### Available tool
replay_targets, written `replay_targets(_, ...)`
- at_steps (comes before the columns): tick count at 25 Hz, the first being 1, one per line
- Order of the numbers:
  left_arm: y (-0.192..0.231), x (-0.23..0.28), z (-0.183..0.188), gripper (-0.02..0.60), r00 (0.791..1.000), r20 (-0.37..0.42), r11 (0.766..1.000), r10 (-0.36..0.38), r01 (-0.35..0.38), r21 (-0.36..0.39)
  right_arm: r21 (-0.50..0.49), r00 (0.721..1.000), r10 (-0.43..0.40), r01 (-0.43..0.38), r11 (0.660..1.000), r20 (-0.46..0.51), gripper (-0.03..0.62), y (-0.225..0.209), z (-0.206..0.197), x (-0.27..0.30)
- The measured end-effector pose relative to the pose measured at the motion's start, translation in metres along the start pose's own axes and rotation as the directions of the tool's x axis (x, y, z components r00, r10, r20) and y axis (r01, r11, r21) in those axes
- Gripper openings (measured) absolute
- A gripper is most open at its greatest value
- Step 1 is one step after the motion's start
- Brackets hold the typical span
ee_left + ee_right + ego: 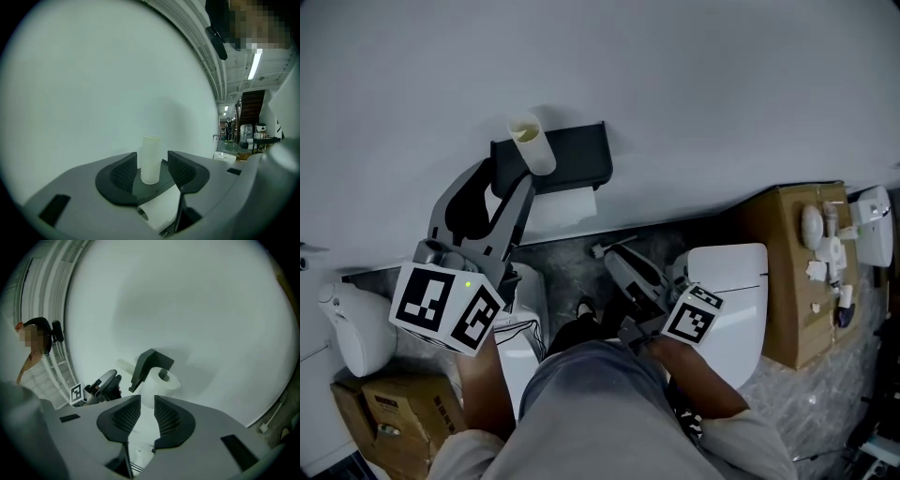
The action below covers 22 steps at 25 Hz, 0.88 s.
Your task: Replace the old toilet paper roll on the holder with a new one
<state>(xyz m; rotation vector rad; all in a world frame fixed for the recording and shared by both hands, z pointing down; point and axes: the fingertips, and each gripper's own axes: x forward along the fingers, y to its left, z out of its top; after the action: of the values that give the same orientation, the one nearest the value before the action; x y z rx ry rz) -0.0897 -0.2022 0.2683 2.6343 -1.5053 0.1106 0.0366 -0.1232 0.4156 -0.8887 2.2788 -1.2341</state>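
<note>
Left jaws stand well apart on my left gripper (152, 166), with the old cardboard tube (151, 158) upright between the pads, a gap on either side, nothing pressing on it; it stands on the flat top of the black holder (577, 155) against the wall (722, 75). On my right gripper (146, 401) the jaws are drawn close, a narrow slit left between them, and I see nothing caught in it; it hangs back, well apart from the holder.

A full white roll (562, 211) sits under the holder's top, so the swap itself looks done to me; the tube is what remains to be cleared away.

That tube should weigh next to nothing; it is thin card, hollow, and I judge it will cave in under a hard squeeze; standing on end it is also easy to tip with a careless nudge. I would take it across the middle of its height, pads square on opposite sides, closing only until it stops slipping.

The roll is soft and springy, light too, and its loose end could run off if tugged; should it need seating, I would press on the outer wraps at mid-width rather than pinch the hanging sheet.
</note>
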Motion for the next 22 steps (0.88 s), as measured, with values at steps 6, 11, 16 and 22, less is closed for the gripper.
replay_targets(6, 0.003, -0.017, -0.006, 0.209, 1.000, 0.015, 1.000, 0.007, -0.007, -0.021, -0.308, 0.999, -0.028, 0.013, 0.951, -0.043, 0.046, 0.028, 0.018, 0.002)
replay_targets(11, 0.002, -0.028, -0.010, 0.182, 0.999, 0.038, 0.998, -0.011, 0.013, -0.055, -0.518, 0.994, -0.094, 0.055, 0.853, -0.051, 0.028, 0.045, 0.032, 0.003)
replay_targets(16, 0.009, -0.040, -0.016, 0.110, 0.998, 0.068, 0.995, 0.006, 0.001, -0.101, -0.643, 0.988, -0.152, 0.109, 0.758, -0.012, 0.018, 0.057, 0.042, 0.002)
replay_targets(22, 0.007, -0.057, -0.025, 0.006, 0.994, 0.111, 0.988, 0.011, 0.006, -0.152, -0.732, 0.982, -0.189, 0.146, 0.666, 0.023, 0.017, 0.080, 0.046, -0.007)
